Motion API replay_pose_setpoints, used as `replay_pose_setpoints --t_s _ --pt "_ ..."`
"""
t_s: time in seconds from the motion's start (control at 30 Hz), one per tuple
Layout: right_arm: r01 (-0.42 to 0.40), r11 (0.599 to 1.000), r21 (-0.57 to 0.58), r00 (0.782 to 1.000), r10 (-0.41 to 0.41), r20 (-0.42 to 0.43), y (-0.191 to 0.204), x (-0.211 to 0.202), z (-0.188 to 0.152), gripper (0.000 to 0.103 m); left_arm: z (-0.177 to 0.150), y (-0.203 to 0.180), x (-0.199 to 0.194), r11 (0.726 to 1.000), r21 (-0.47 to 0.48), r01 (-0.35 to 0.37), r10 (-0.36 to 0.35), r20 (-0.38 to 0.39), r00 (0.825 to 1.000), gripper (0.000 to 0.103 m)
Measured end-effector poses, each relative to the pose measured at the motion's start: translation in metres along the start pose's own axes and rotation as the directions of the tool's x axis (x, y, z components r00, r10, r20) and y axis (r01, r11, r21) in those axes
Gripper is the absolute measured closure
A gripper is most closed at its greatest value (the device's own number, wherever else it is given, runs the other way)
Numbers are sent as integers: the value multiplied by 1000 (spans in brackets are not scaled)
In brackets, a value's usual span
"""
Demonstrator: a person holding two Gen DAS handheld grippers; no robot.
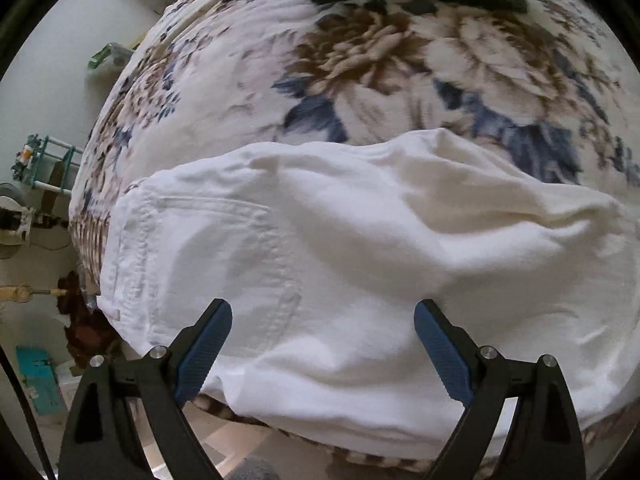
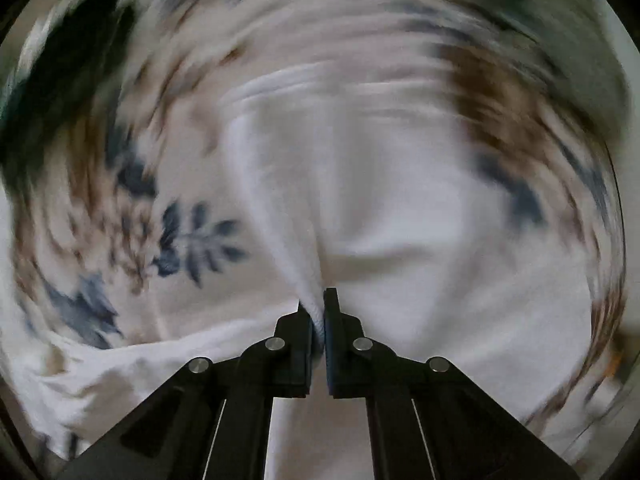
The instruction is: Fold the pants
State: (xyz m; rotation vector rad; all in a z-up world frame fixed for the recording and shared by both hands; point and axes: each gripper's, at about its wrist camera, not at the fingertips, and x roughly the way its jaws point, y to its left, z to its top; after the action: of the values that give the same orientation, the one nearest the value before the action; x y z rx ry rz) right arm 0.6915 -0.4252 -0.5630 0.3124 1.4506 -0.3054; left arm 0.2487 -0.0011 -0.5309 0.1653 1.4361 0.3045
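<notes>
We see a floral bedspread (image 1: 248,60) covering the bed, with the white pants (image 1: 340,240) lying bunched on it. Our left claw (image 1: 323,320) hangs released above them; our right claw (image 2: 318,308) is clenched on a pants fold.

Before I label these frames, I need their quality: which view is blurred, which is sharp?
Right wrist view: heavy swirling motion blur over the bedspread and white pants; only the tool is crisp. Left wrist view: mostly sharp, fisheye-bent, evenly lit, no glare.
</notes>
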Motion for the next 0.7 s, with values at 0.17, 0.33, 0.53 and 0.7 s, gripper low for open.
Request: replay_pose_setpoints --t_s 0.17,0.33,0.53,0.7 --pt "-127 902 413 992 118 48 -146 -36 -52 98 -18 -15 -3 998 -11 60 -60 -35 998 10" --pt "-317 720 617 932 357 62 -221 12 -106 93 -29 -49 -3 994 43 98 -96 -60 994 10" --pt "-427 527 734 873 451 184 -237 63 -127 81 -37 -83 -10 987 113 118 -113 -46 992 10" --pt "-425 579 696 894 391 221 -235 45 -125 99 -37 -94 -18 982 130 138 -135 -34 990 10"
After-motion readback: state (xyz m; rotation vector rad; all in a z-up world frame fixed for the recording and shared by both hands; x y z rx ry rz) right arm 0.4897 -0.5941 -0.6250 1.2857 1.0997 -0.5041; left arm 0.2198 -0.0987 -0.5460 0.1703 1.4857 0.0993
